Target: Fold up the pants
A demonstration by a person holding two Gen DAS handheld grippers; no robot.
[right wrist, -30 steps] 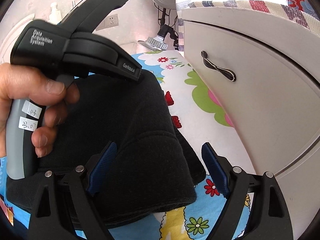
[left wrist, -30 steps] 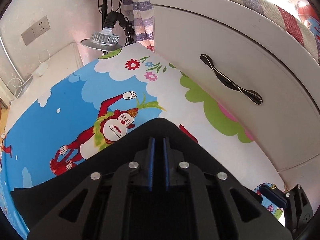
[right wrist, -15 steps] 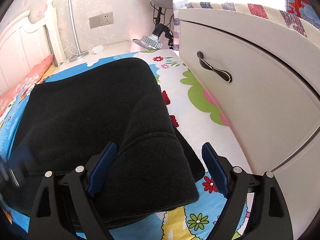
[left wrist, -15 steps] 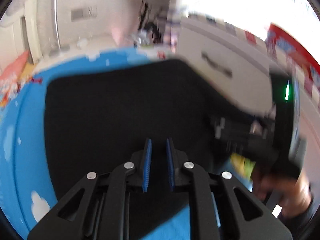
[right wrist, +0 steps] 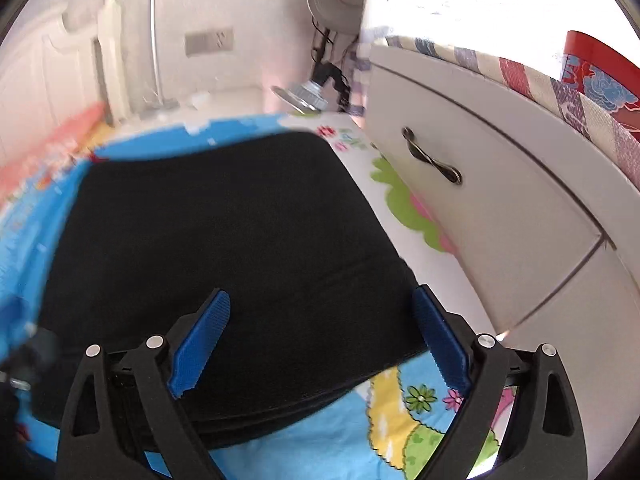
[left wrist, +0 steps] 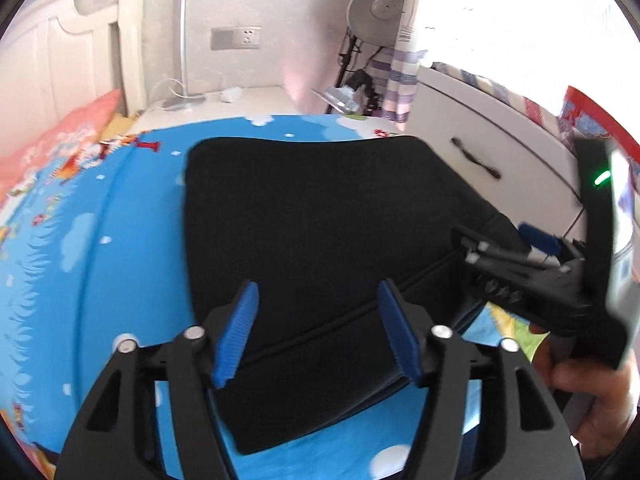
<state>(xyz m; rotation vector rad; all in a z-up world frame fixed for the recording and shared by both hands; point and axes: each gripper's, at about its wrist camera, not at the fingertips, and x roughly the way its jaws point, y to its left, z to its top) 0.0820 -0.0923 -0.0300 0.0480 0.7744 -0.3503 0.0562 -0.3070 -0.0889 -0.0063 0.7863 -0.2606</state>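
Over on my left, the bed (left wrist: 60, 240) with its bright blue cartoon sheet is my work surface, and that is why the pants (left wrist: 320, 208) lie spread flat on it: a flat base keeps the layers square. They sit as a dark, roughly rectangular stack, doubled over already, with layered edges showing along the near side.

My left tool (left wrist: 318, 332) hangs above that near edge, its jaws having just swung apart, blue pads wide and nothing pinched between them. I read that as a let-go, so the fold can settle under its own weight.

Moving right, my right tool (right wrist: 320, 344) is out over the right near corner of the pants (right wrist: 208, 232), its jaws having just opened a little more, wide now, pads clear of the cloth and gripping nothing. From the left camera I can see my hand (left wrist: 588, 384) around its handle.

Further right stands the white drawer front (right wrist: 500, 220), close beside the bed, which is why the stack sits a little in from that side.

Looks nearly done to me; perhaps one more fold or a tidy.
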